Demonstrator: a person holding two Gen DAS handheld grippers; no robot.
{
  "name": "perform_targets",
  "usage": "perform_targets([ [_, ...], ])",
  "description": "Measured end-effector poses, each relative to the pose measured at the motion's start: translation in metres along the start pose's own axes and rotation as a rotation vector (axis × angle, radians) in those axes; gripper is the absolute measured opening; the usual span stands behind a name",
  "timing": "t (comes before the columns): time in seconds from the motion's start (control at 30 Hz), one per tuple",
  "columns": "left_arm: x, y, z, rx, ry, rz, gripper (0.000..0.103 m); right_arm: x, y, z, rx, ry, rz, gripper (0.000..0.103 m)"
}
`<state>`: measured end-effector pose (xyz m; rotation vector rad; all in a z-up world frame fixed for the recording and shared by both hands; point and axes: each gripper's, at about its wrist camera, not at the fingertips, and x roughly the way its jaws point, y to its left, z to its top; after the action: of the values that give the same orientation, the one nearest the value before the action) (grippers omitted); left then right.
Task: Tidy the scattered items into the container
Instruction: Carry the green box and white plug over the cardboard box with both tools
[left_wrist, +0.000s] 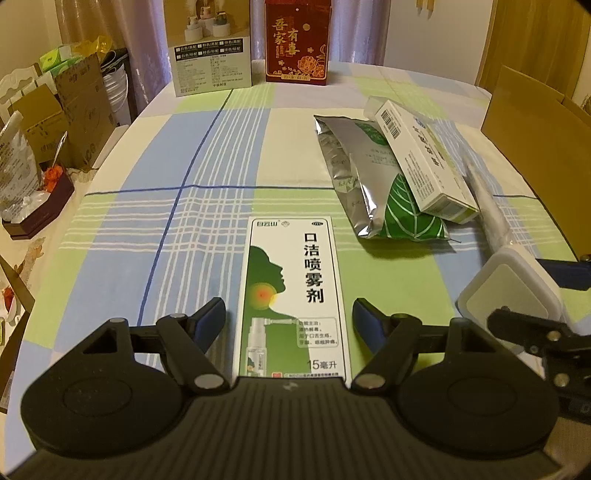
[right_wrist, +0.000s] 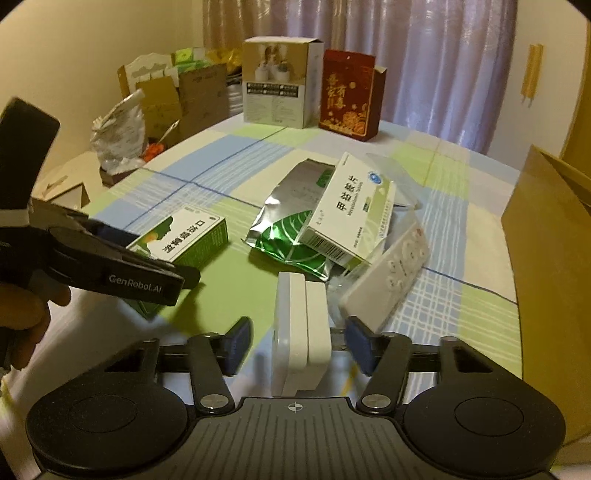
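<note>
Currently my left gripper (left_wrist: 288, 317) is spread wide, fingers either side of the spray box (left_wrist: 293, 295) lying flat on the table (left_wrist: 166, 221) near its front edge, not touching it. My right gripper (right_wrist: 297, 345) is also wide, straddling a small white case (right_wrist: 301, 332) standing on edge. Foil pouch (left_wrist: 364, 177) and pill box (left_wrist: 421, 155) are stacked toward the right edge, beside the cardboard container (left_wrist: 535, 122).

I see a table under a checked cloth (left_wrist: 207, 155) of green, blue and cream. Behind it hangs a pale lilac curtain (right_wrist: 436, 55), with cream walls (right_wrist: 74, 48) on either side. To my left, cardboard cartons (left_wrist: 79, 110) crowd a sideboard, all in dim, warm light
</note>
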<state>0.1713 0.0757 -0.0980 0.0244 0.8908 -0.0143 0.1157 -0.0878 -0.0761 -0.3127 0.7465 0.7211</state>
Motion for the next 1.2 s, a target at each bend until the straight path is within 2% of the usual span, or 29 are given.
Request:
perform_targets([
  [0.07,0.000,-0.001,0.001,0.004,-0.003,0.002,0.070,0.000,0.000,0.000,-0.002,-0.005,-0.003,0.060],
  [0.1,0.000,-0.001,0.002,0.006,-0.004,0.003,0.069,0.000,0.000,0.001,-0.004,-0.004,-0.003,0.056],
  [0.13,0.001,-0.002,0.002,0.008,-0.003,0.004,0.067,0.000,0.000,0.001,-0.007,-0.003,-0.006,0.044],
  [0.17,0.001,-0.002,0.002,0.010,0.002,0.005,0.062,0.000,0.000,0.000,-0.007,-0.003,-0.010,0.038],
  [0.2,0.002,-0.002,0.002,0.012,0.007,0.007,0.056,-0.001,0.000,0.000,-0.005,-0.003,-0.010,0.035],
  [0.27,0.002,-0.003,0.001,0.014,0.017,0.009,0.052,-0.004,-0.001,-0.001,0.003,0.003,-0.009,0.035],
  [0.53,-0.016,-0.011,-0.008,0.035,0.043,-0.032,0.051,-0.034,-0.005,-0.008,0.022,-0.005,-0.028,0.035],
  [0.9,-0.083,-0.043,-0.009,0.035,-0.041,-0.085,0.051,-0.112,-0.028,-0.018,0.070,-0.074,-0.103,0.035],
  [1.2,-0.131,-0.089,-0.001,0.097,-0.105,-0.137,0.051,-0.175,-0.060,-0.020,0.129,-0.173,-0.181,0.035],
])
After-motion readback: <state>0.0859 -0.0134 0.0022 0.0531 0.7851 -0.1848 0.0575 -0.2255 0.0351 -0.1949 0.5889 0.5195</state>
